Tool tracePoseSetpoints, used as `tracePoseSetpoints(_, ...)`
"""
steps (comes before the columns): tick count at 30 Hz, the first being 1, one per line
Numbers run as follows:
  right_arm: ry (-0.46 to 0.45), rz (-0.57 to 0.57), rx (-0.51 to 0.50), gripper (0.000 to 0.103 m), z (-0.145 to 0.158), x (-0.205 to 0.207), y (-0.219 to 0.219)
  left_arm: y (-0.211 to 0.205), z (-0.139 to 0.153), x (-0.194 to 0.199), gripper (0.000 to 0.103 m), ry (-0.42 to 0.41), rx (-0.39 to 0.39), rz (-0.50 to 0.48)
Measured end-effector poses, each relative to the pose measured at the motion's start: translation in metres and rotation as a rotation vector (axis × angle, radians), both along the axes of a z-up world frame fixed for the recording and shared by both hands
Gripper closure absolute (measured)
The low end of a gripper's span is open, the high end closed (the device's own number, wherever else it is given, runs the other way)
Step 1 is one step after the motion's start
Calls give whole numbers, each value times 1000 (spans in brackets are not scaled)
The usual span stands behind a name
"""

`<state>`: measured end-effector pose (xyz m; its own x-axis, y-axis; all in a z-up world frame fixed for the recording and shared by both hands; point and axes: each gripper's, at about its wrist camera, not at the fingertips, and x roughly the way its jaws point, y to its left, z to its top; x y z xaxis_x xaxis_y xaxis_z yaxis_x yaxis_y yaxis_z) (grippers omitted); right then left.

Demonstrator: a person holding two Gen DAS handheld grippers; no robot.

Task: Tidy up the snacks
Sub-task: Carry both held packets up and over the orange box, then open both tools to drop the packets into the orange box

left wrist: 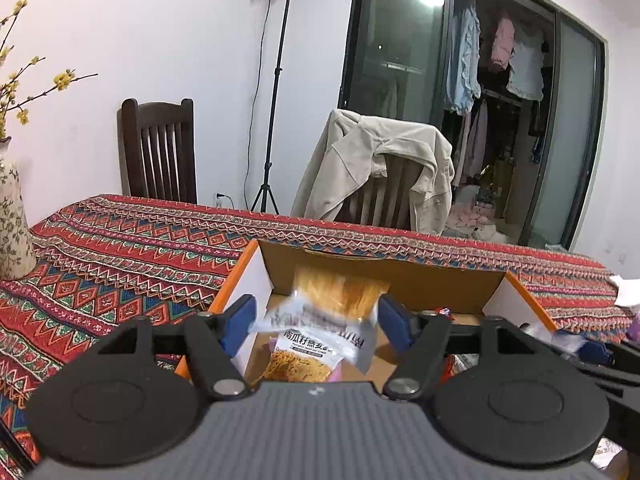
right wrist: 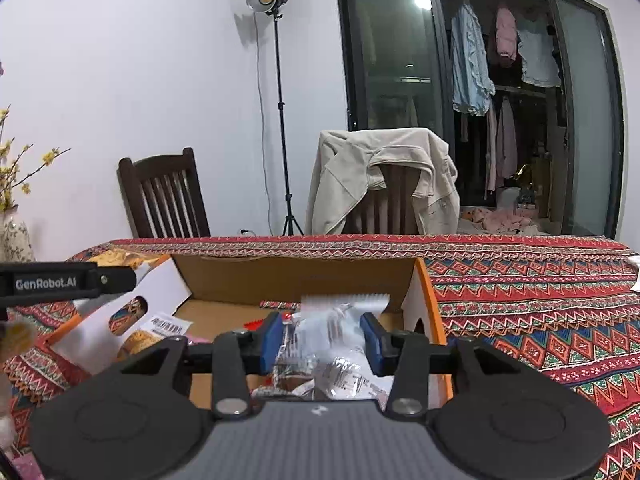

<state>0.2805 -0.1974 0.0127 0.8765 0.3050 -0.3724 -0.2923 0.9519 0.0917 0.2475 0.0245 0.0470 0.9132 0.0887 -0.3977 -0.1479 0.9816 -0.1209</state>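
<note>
1. The left tool (left wrist: 316, 326) stands with its blue pads wide apart over the cardboard box (left wrist: 400, 276). An orange-and-white snack bag (left wrist: 320, 332) lies between the pads, blurred, and neither pad appears to press on it. Its label carries Chinese print, of which 南瓜籽 can be read.
2. The right tool (right wrist: 322, 340) has its blue pads spread either side of a clear crinkled snack packet (right wrist: 332, 332) with a serrated top edge. The packet fills the gap and both pads look to be touching it (whether they truly pinch it I cannot tell). Its small black print is too blurred to read.
3. In the right wrist view, the black arm of the left tool at the box's left wall reads "GenRobot.AI".
4. The box is plain brown corrugated card inside, with white flaps and orange edges, and more wrapped snacks lie on its floor.
5. The box sits on a table (right wrist: 520, 304) under a woven cloth of red, blue and green zigzags and diamonds.
6. Behind the box, a beige jacket (right wrist: 380, 176) drapes over a slatted wooden chair.
</note>
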Motion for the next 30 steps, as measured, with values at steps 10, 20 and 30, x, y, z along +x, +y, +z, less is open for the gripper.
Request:
tracePoseSetpoints(10, -18, -20, -3, 0, -4, -8, 0, 1, 2, -11, 0, -51, -26, 22)
tracePoseSetpoints(20, -43, -33, -6, 0, 3, -14, -2, 4, 16, -23, 0, -61, -47, 35)
tracePoseSetpoints(30, -76, -8, -11, 0, 28, -49, -18, 3, 43, -60, 0, -89, -55, -2)
